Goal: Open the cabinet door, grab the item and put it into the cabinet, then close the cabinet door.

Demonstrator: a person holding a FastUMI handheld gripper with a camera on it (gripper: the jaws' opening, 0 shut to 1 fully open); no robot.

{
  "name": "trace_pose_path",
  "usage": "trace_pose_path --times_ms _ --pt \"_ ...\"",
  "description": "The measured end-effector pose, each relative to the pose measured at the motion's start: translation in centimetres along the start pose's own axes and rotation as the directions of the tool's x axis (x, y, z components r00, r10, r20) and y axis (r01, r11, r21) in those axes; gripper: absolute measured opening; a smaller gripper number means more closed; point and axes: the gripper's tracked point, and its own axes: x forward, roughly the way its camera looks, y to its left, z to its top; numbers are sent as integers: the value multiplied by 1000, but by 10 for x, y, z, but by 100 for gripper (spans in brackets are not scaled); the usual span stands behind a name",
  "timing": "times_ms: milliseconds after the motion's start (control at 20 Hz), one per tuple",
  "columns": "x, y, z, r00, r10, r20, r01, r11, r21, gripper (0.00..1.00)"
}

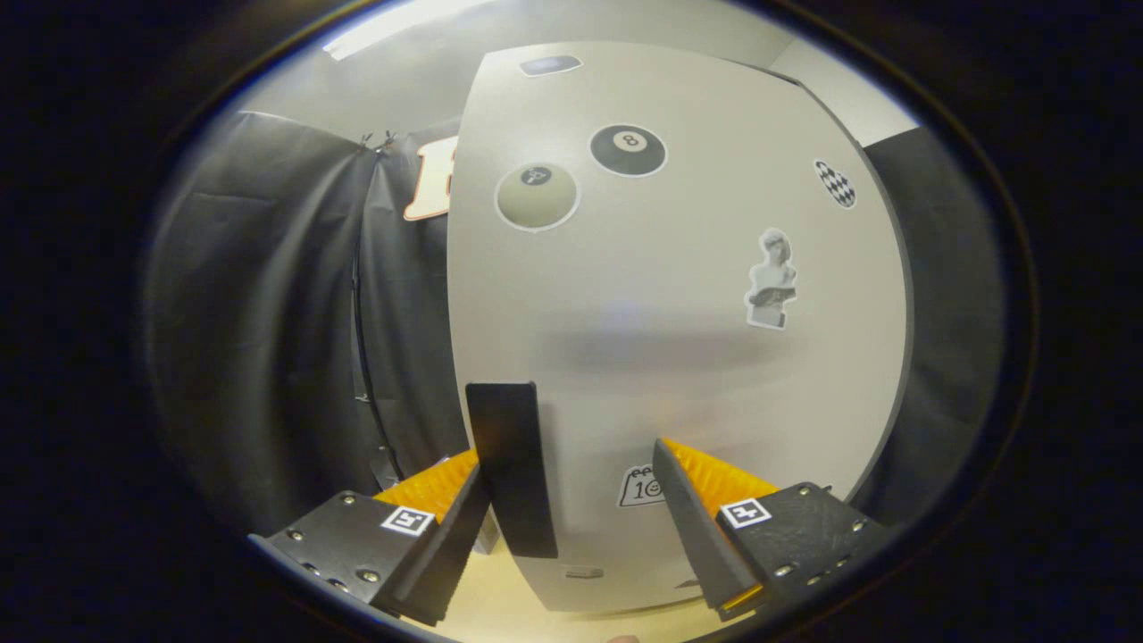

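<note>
Your gripper [571, 527] faces the cabinet door [679, 339], which fills most of what lies ahead and looks shut, its pale flat front turned square toward you. The jaws stand wide apart and hold nothing. The dark handle [511, 464], a flat upright bar near the door's left edge, sits just inside your left finger [429, 536]; the finger's inner face looks to be touching or almost touching the handle's lower part, though you cannot tell for sure whether there is contact. Your right finger [714, 527] is well apart from the handle, out in front of the bare door panel.

On the door you can see several stickers: a black billiard ball [628, 149] high up, a pale round one [537, 196] just left of and below it, a small checkered oval [835, 183] toward the right edge, a bust figure [771, 279] right of the middle, and a small tag-shaped one [639, 488] low down between your fingers. A small dark patch [550, 64] sits at the very top of the door.

The cabinet stands on a light wooden tabletop [500, 603], a strip of which shows below the door between your fingers. Black cloth [268, 357] hangs to the left of the cabinet and more of it to the right. A bright ceiling light [402, 22] shows above the cloth on the left.

The item to be put into the cabinet cannot be made out from here.
</note>
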Motion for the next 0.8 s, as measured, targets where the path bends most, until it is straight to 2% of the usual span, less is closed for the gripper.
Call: trace_pose_path --times_ms 350,500,650,800 --pt "8 -1 2 1000 4 14 -4 1000 -2 100" --pt "5 3 0 999 44 1 -44 999 18 100" --pt "-4 6 10 995 93 30 -94 994 49 100" --pt "-11 -18 31 992 74 103 -77 996 34 100"
